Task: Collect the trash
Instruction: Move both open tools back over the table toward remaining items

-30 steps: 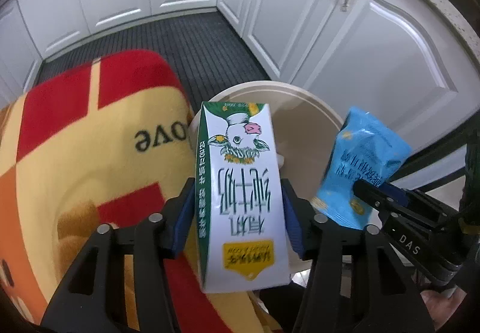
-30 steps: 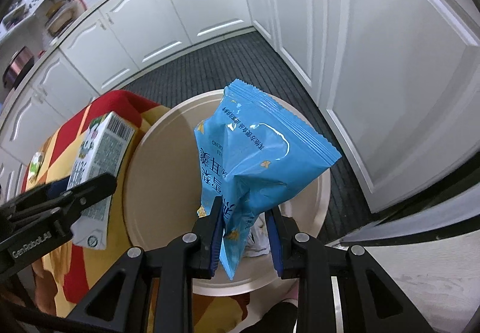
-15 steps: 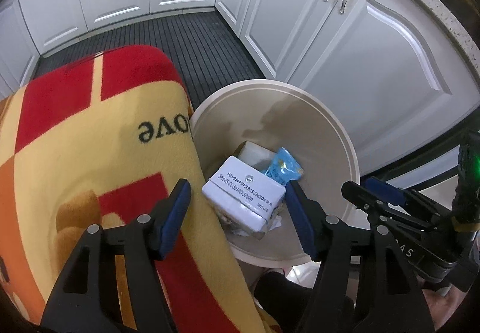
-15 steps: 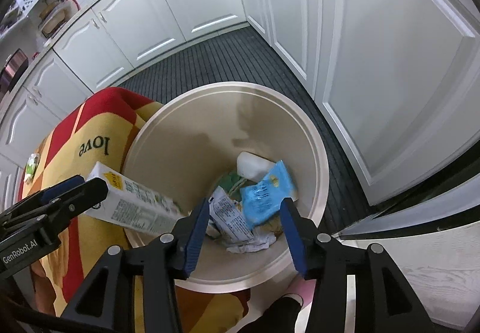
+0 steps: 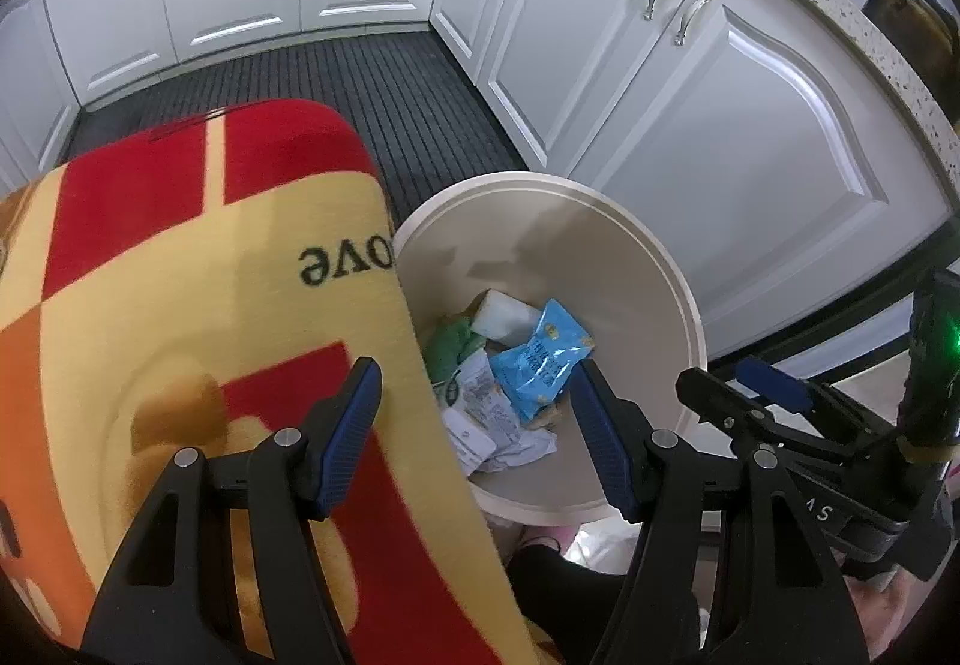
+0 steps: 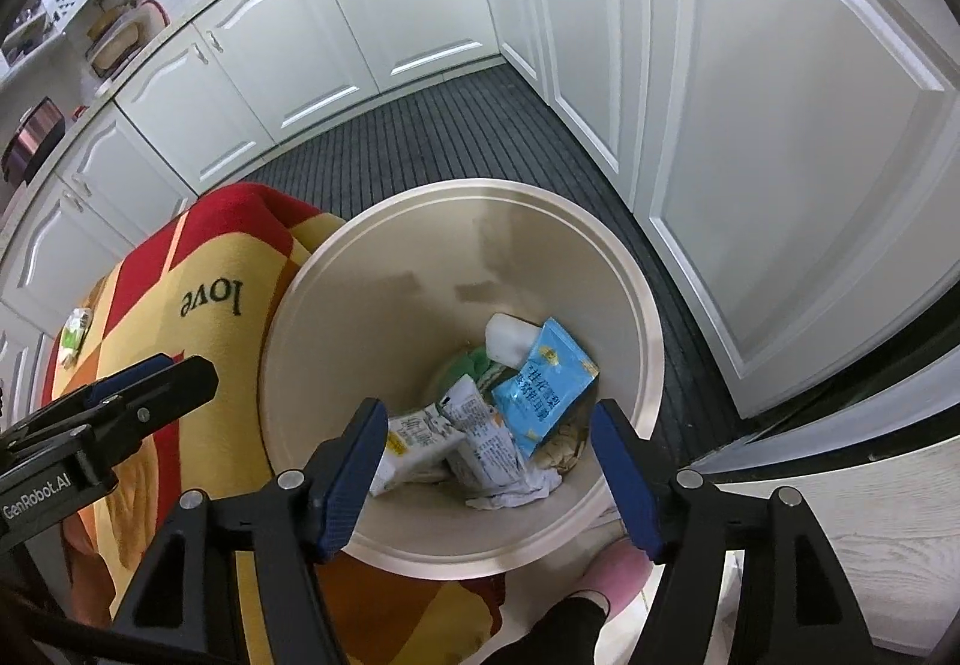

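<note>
A round beige trash bin (image 6: 651,329) stands on the floor beside a blanket-covered table; it also shows in the left wrist view (image 5: 690,299). Inside lie a blue snack bag (image 6: 543,386) (image 5: 540,362), a white milk carton (image 6: 414,440), a white block (image 6: 507,332), green wrapping and crumpled paper. My right gripper (image 6: 489,476) is open and empty above the bin's near rim. My left gripper (image 5: 477,428) is open and empty over the table edge and the bin's left side. The right gripper also shows at the right of the left wrist view (image 5: 756,395).
A red, yellow and orange blanket with the word "love" (image 5: 180,305) covers the table left of the bin. White kitchen cabinets (image 6: 780,125) curve around a dark ribbed floor mat (image 6: 456,137). A small green-white packet (image 6: 75,332) lies on the blanket's far edge.
Both grippers opened. The milk carton dropped from my left gripper and the blue snack bag from my right into the bin, where both now lie at rest.
</note>
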A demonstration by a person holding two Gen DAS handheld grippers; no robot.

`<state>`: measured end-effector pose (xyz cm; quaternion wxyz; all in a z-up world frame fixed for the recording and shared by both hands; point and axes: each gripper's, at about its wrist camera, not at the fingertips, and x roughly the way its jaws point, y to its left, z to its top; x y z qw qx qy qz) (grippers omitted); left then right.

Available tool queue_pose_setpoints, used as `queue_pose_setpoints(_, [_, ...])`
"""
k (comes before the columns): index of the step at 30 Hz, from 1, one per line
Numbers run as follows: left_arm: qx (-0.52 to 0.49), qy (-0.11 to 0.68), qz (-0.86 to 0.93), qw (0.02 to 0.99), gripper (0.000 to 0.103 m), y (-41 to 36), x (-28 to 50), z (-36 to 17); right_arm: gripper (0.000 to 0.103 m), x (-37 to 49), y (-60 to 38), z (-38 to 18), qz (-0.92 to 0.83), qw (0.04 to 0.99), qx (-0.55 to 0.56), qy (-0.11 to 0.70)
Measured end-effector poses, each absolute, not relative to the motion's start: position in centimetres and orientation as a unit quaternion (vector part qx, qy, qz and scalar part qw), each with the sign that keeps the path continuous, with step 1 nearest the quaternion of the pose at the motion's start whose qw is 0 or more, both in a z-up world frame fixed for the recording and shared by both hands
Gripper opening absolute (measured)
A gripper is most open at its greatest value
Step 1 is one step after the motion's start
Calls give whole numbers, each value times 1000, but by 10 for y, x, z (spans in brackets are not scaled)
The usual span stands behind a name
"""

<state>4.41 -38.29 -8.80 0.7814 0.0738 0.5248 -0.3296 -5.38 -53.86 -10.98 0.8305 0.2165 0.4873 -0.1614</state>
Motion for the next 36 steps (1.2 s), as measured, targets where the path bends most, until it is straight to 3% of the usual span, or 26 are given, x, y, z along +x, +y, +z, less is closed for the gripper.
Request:
queue_pose_setpoints(14, [92, 499, -295, 810, 64, -347, 46, -83, 72, -48, -515, -102, -151, 834, 205, 490])
queue_pose_setpoints(36, [88, 491, -203, 842, 64, -216, 56, -86, 74, -11, -422, -82, -72, 853, 170, 488])
